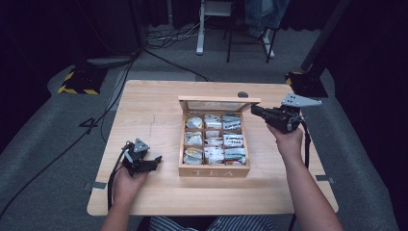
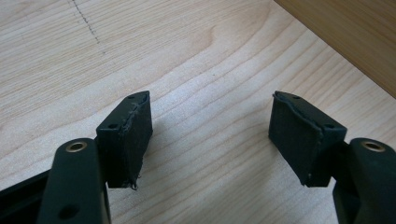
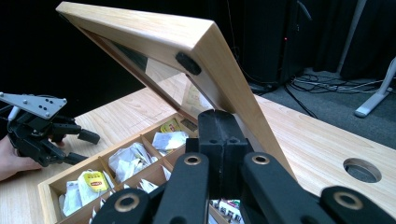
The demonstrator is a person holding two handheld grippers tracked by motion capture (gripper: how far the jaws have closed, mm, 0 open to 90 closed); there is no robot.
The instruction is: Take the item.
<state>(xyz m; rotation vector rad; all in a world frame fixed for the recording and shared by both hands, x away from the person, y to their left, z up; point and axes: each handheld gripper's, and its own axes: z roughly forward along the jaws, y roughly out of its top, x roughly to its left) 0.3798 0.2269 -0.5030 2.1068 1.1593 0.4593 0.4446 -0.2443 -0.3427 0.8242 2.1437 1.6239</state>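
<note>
Tea box with lid raised; left gripper idle, right gripper at the lid.

Lower left of the high view: the left gripper rests on the worktop, fingers spread apart with bare wood between them, well apart from the tea box. Centre: the tea box stands on the worktop, its compartments filled with tea bags. Its lid is tilted up at the far edge. Upper right: the right gripper meets the lid's right corner, fingers pressed together, against the lid edge; whether they pinch the lid cannot be told.
</note>
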